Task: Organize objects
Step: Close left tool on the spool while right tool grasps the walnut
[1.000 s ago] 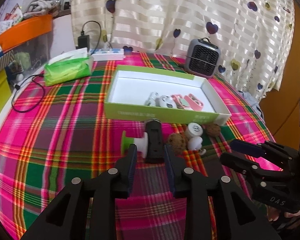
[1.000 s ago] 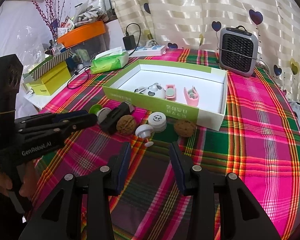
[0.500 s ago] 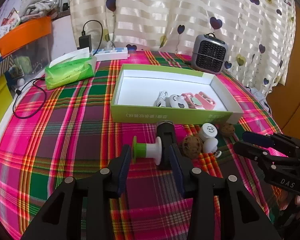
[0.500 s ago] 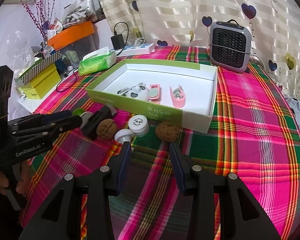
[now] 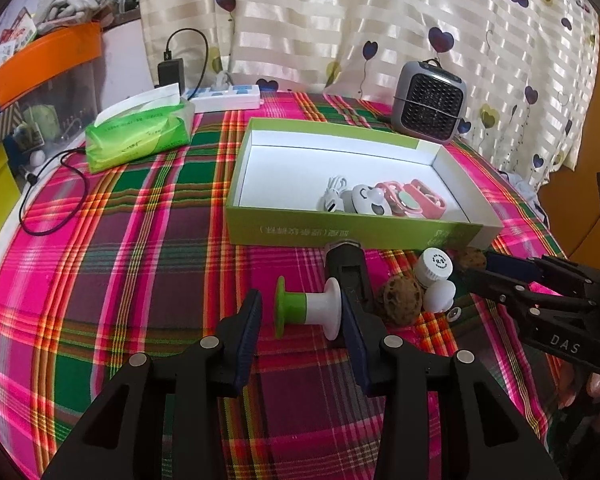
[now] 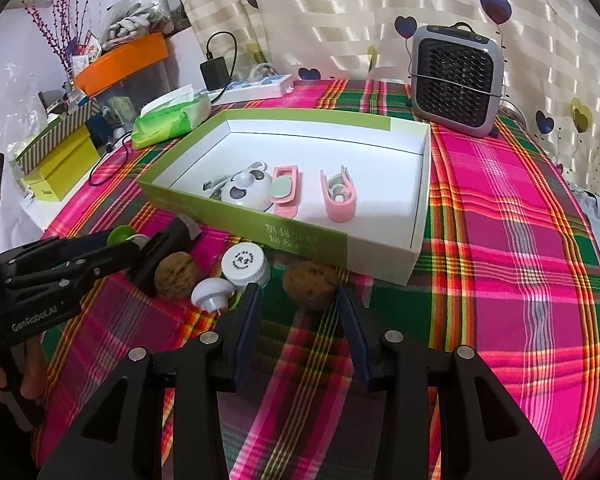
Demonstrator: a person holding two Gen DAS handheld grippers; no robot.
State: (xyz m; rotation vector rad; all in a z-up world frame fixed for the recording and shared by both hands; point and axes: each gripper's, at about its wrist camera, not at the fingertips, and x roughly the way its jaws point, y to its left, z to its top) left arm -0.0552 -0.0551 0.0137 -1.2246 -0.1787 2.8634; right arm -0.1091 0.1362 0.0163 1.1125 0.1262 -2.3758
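Left gripper (image 5: pixel 302 316) open around green-and-white spool (image 5: pixel 308 312), right gripper (image 6: pixel 298 312) open, straddling walnut (image 6: pixel 310 284), green box (image 6: pixel 300 236) behind.

Surface and material survey: cloth, card, plastic and shell.

The tabletop (image 5: pixel 140 280) carries woven plaid cloth, matt. The green box (image 5: pixel 340 232) is smooth card with a white matt lining. The green-and-white spool (image 5: pixel 312 312) and white cap (image 5: pixel 436 264) look like glossy plastic. The walnut (image 6: pixel 176 274) has a rough, wrinkled shell. The left hand-held gripper (image 5: pixel 300 320) is matt black plastic with metal rivets. The curtain (image 5: pixel 380 20) shows satin sheen.
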